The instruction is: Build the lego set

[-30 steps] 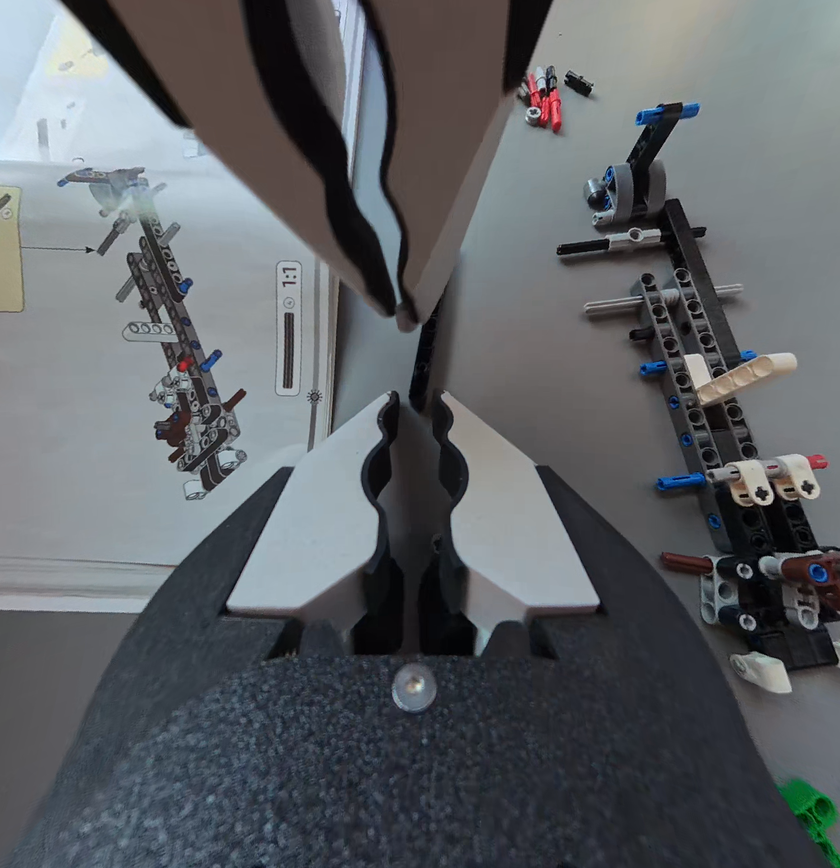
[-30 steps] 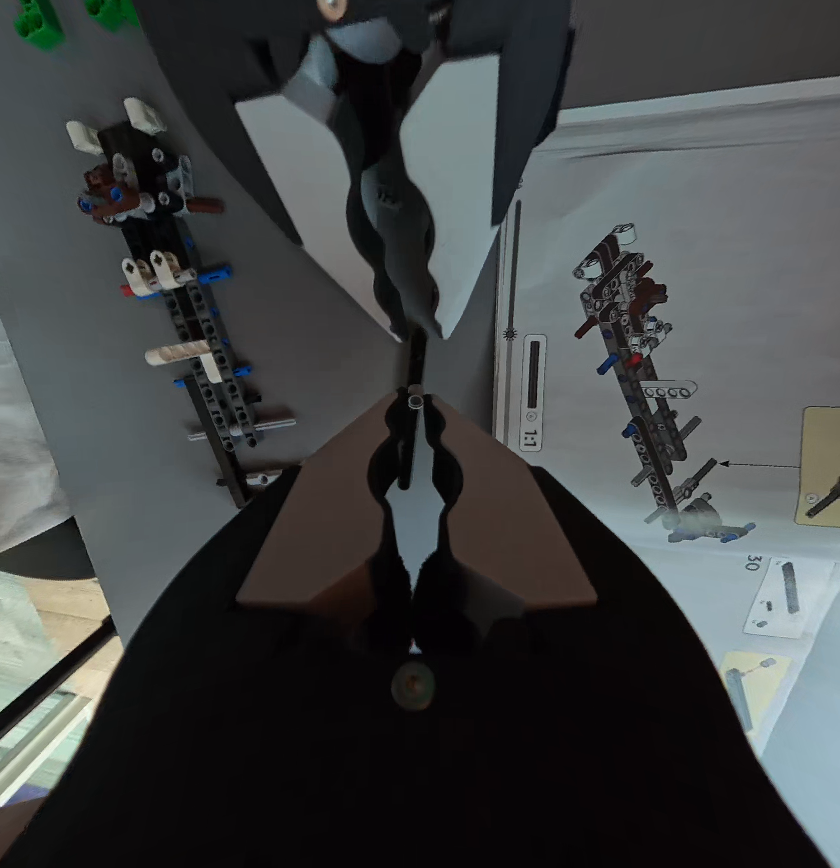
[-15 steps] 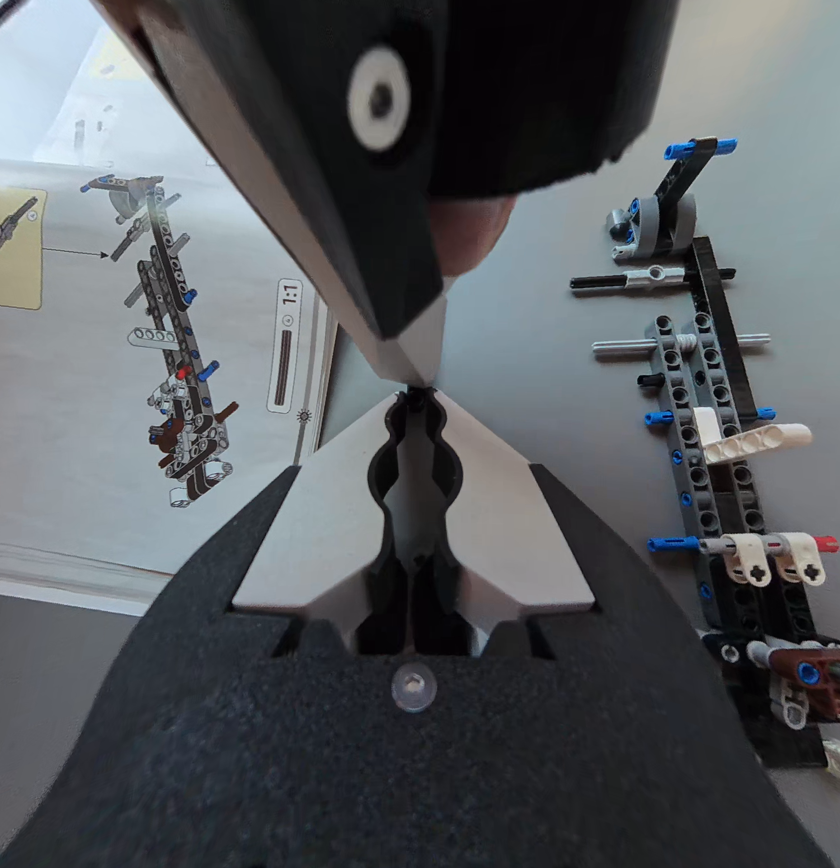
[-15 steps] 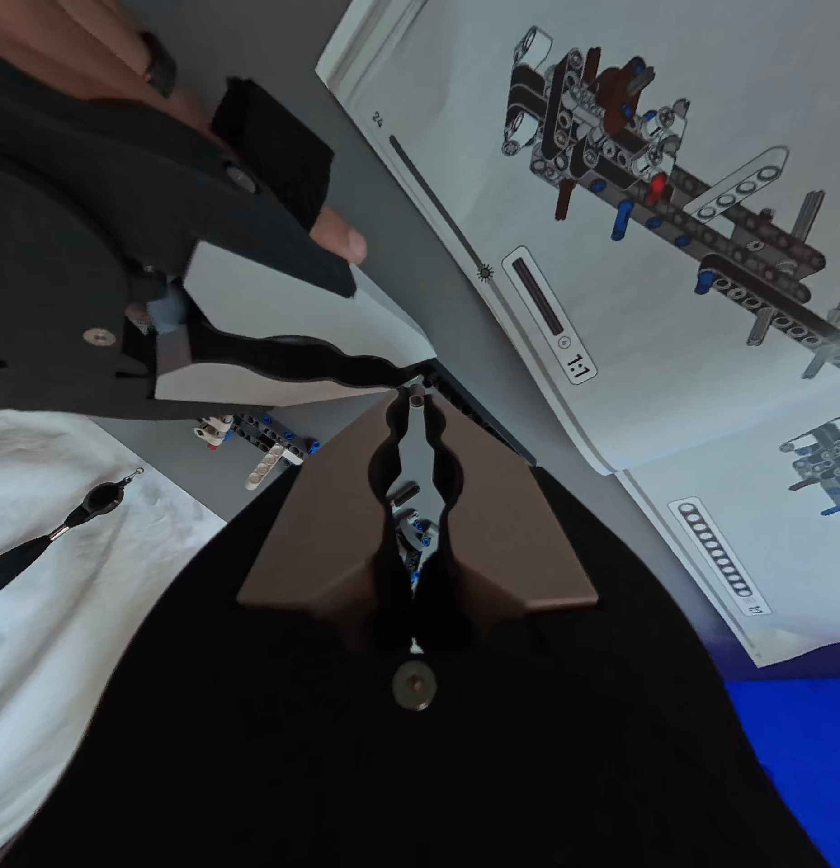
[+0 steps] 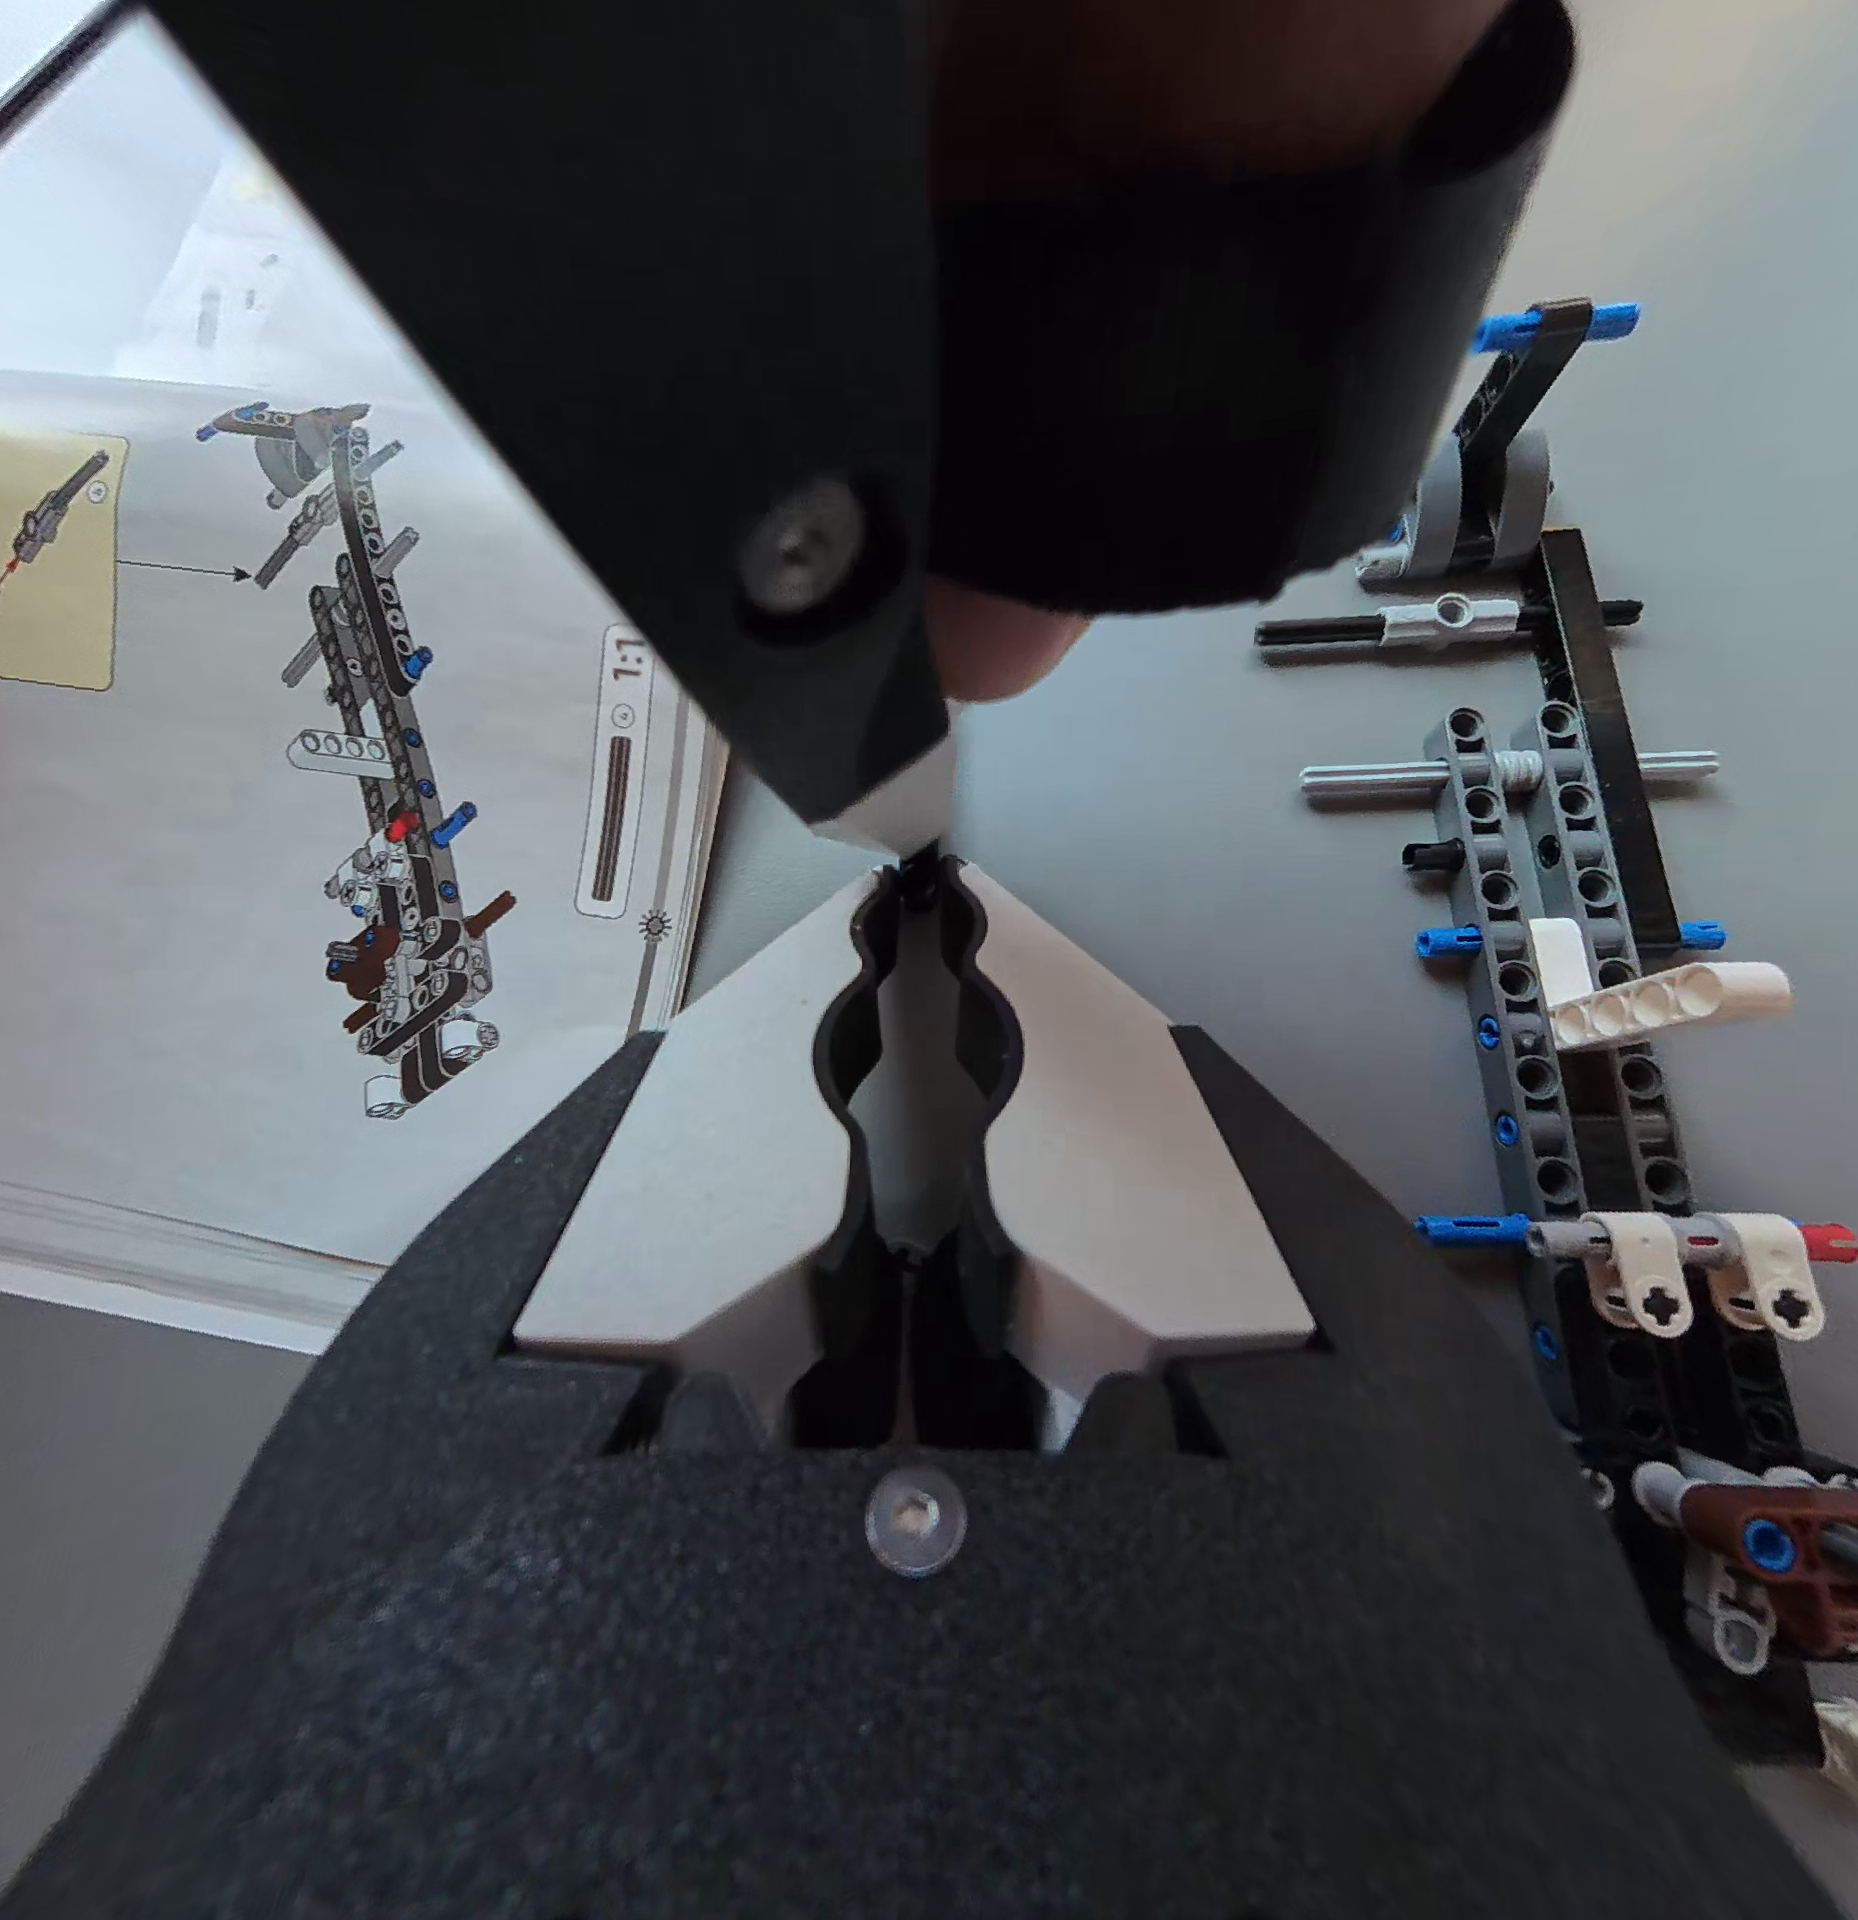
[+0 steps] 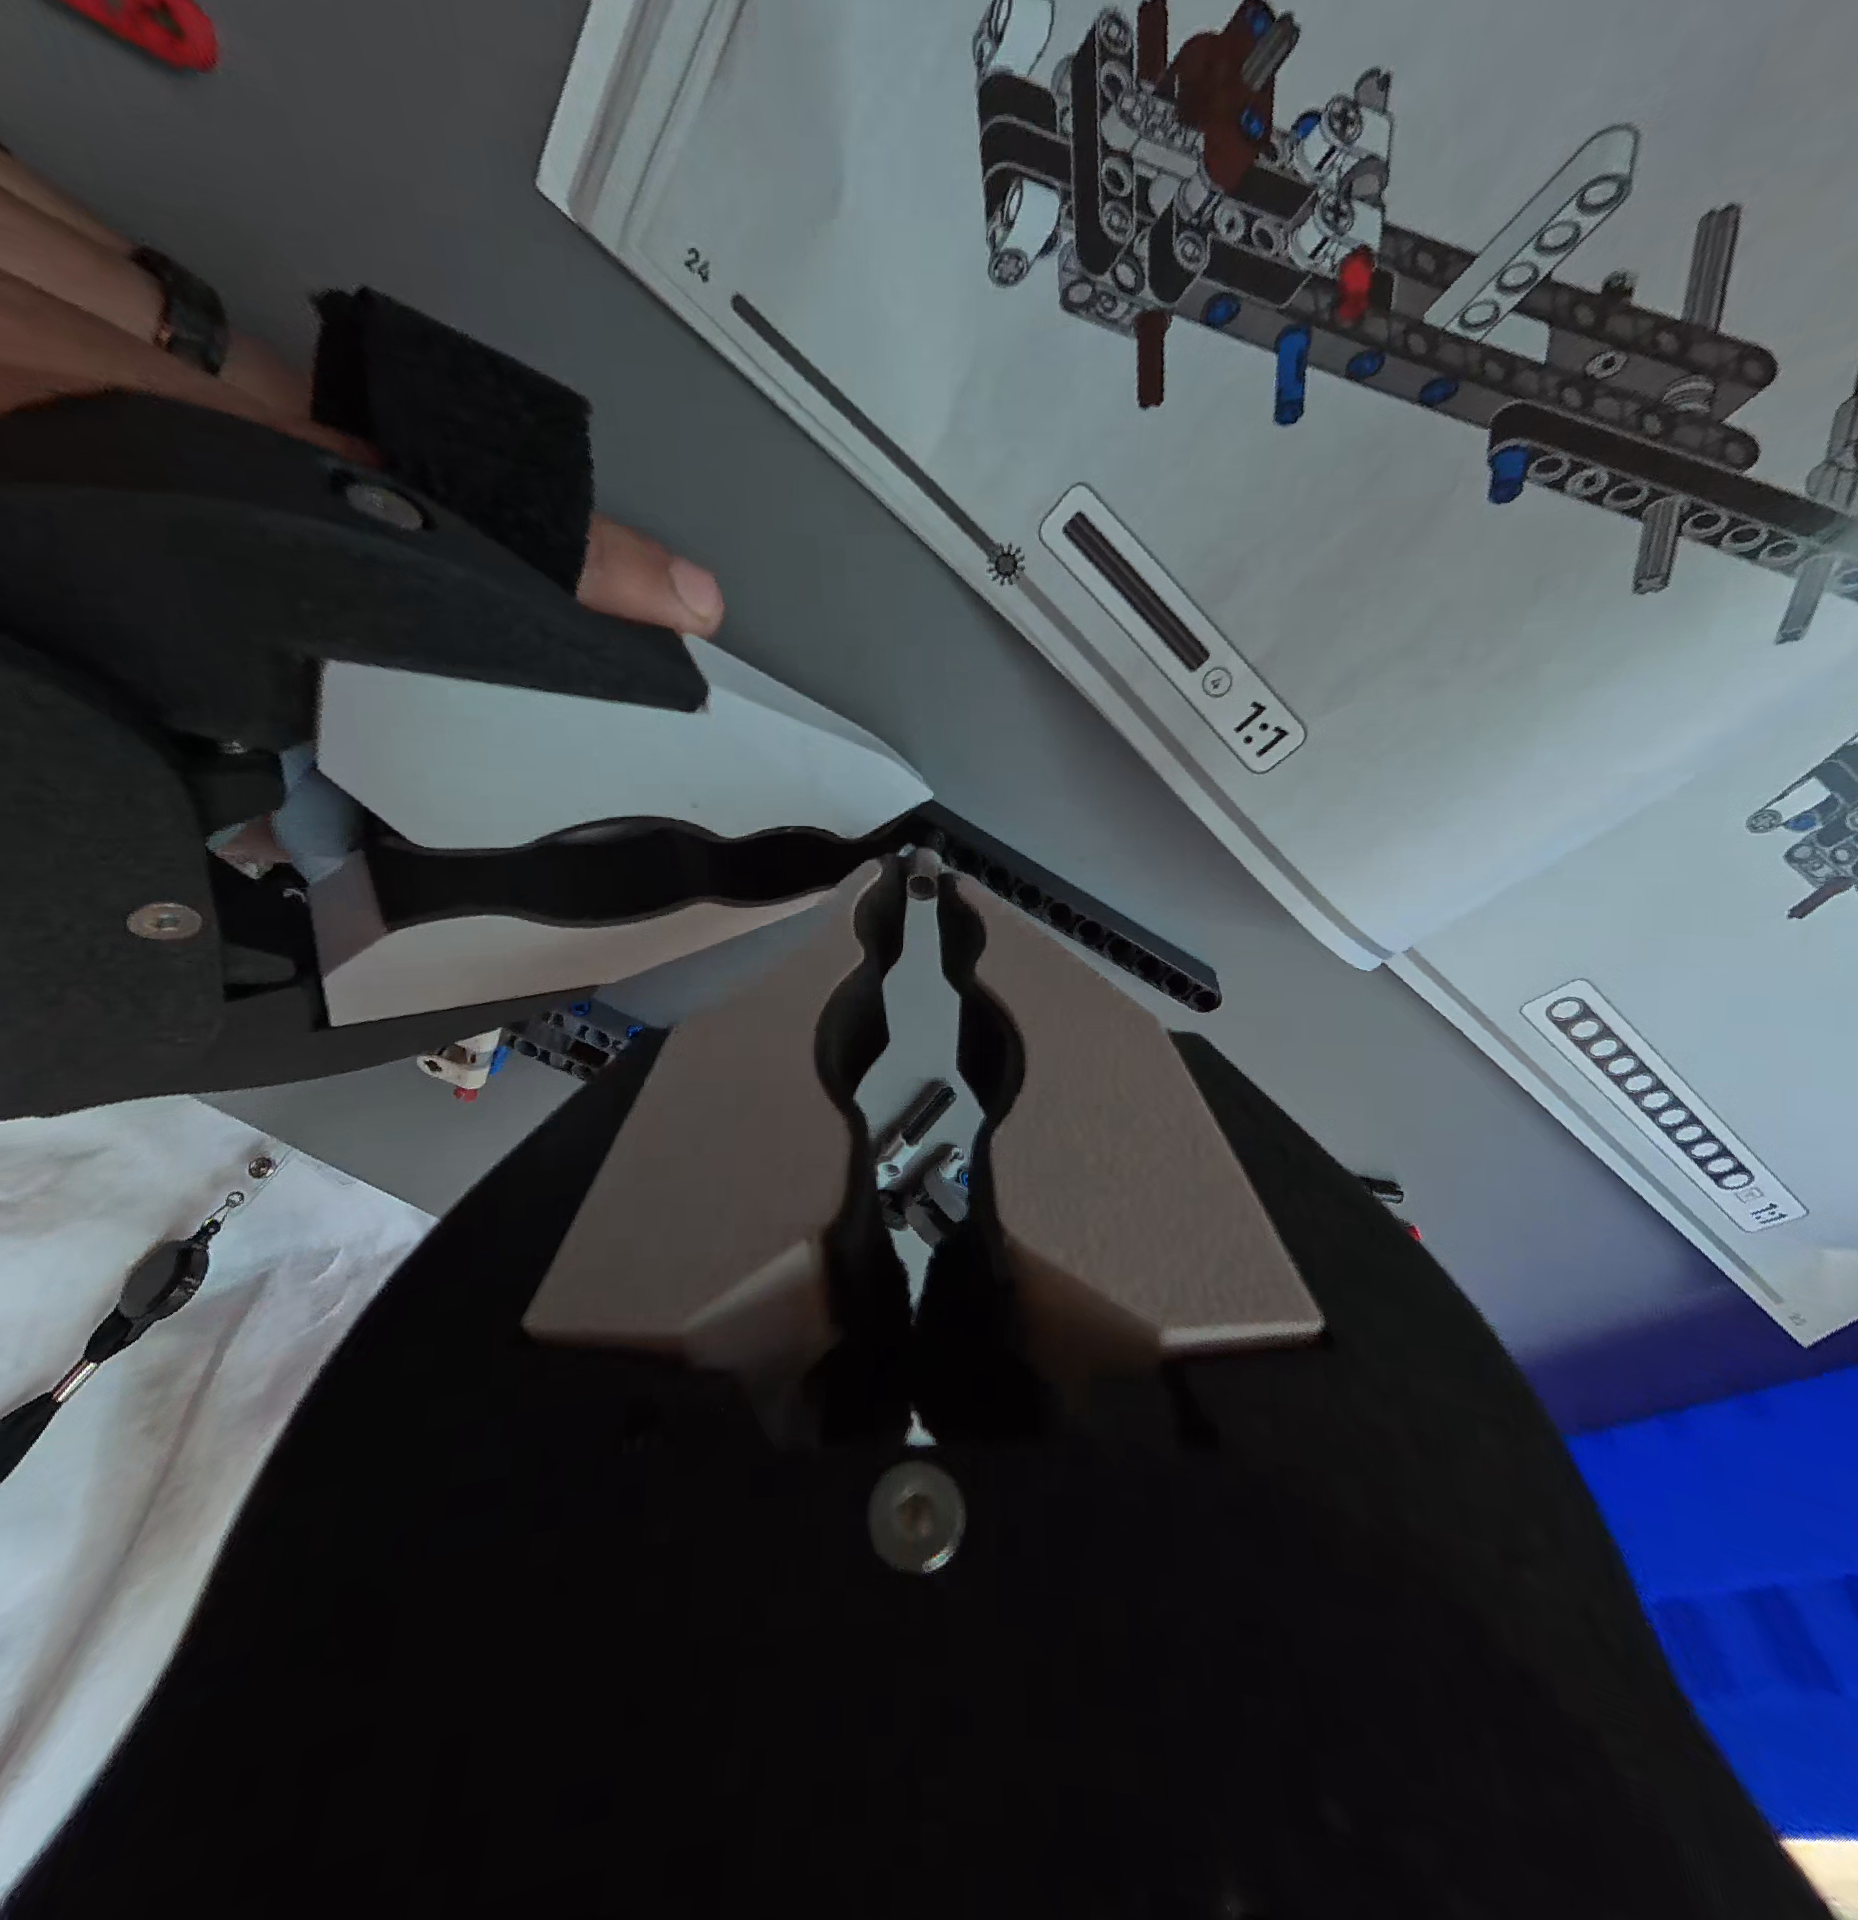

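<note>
My left gripper (image 5: 920, 881) is shut on one end of a long black beam with holes (image 6: 1091, 935). In the left wrist view only the beam's end (image 5: 920, 871) shows, as a dark bit between the pads. In the right wrist view the left gripper (image 6: 899, 836) comes in from the left, and the beam runs off to the lower right. My right gripper (image 6: 920, 894) is shut on a small grey pin (image 6: 920, 883) right at the beam's held end. In the left wrist view it (image 5: 904, 816) comes down from above, tip to tip with the left one.
An open instruction booklet (image 5: 281, 779) (image 6: 1372, 623) lies on the grey table. A long part-built assembly of grey and black beams (image 5: 1569, 987) lies at the right. A white cloth with a lanyard (image 6: 125, 1299) and loose small parts (image 6: 920, 1153) lie below. A person's finger (image 6: 655, 582) rests on the left gripper. My two grippers' fingertips are within a few centimetres of each other.
My left jaws, apart a second ago, have closed on the beam's end. My right gripper has swung round with the pin, so the beam now points sideways in its view.
</note>
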Demonstrator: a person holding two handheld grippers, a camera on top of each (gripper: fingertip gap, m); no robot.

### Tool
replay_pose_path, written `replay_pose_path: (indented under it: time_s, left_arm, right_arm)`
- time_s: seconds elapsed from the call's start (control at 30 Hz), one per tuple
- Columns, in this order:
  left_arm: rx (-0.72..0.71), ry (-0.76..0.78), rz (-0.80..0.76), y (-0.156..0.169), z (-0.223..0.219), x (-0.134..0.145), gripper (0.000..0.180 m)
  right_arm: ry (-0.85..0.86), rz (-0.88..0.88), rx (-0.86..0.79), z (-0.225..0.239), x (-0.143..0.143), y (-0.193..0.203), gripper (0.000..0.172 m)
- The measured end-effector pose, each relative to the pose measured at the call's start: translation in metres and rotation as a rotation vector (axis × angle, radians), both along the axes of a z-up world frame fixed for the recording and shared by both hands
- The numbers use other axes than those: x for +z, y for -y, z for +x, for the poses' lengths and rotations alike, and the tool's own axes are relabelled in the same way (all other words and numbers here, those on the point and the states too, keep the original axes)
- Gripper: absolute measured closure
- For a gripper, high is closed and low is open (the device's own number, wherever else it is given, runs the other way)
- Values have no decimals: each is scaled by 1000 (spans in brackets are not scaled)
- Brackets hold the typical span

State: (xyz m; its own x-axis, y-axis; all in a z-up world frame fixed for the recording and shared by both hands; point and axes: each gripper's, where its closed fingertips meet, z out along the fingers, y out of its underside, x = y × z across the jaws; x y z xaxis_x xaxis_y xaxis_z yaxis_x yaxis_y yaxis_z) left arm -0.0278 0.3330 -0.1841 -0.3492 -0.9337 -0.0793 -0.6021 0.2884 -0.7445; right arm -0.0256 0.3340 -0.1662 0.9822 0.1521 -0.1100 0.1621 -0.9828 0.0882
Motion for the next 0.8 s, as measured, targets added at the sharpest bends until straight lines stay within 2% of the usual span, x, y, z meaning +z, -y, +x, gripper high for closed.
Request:
replay_pose_path:
  time_s: [0.8]
  left_arm:
    - [-8,-7,-19,1,-2,0,174]
  right_arm:
    - [63,-15,24,-1,-2,0,167]
